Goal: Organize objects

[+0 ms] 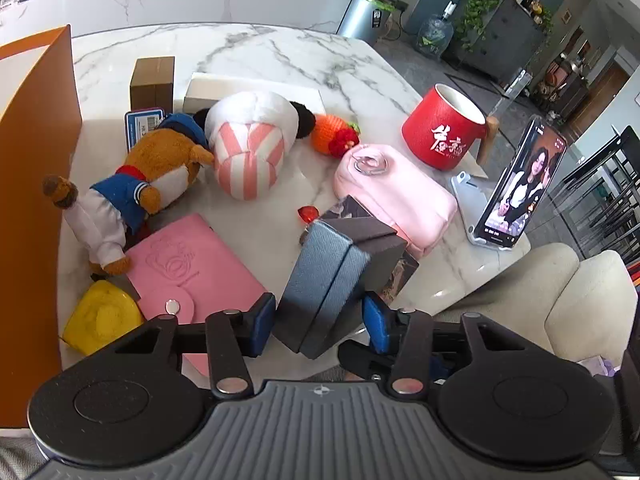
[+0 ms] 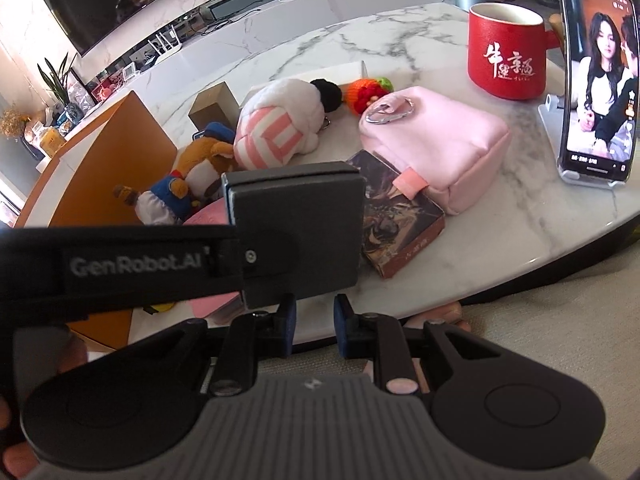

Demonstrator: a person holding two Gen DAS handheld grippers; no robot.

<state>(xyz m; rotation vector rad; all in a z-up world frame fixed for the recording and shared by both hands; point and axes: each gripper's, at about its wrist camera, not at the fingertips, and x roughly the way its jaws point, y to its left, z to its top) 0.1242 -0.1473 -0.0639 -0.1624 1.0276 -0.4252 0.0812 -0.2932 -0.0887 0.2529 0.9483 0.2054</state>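
Note:
My left gripper [image 1: 319,322] holds a blue-grey box [image 1: 320,284] between its blue pads, tilted, above the near table edge. The box shows in the right wrist view [image 2: 304,216], with the left gripper's arm [image 2: 120,264] crossing in front. My right gripper [image 2: 315,326] is open and empty just below that box. On the marble table [image 1: 260,56] lie a bear plush [image 1: 156,168], a pink-striped plush [image 1: 248,148], a pink pouch [image 1: 396,192], a pink wallet [image 1: 192,268] and a printed card box [image 2: 400,228].
An orange box wall [image 1: 36,184] stands at the left. A red mug [image 1: 444,128], a phone on a stand [image 1: 520,188], a brown carton [image 1: 152,80], a yellow object [image 1: 100,316], an orange knitted toy [image 1: 332,136] and a white flat box [image 1: 256,88] sit on the table. A cream sofa [image 1: 560,300] is at right.

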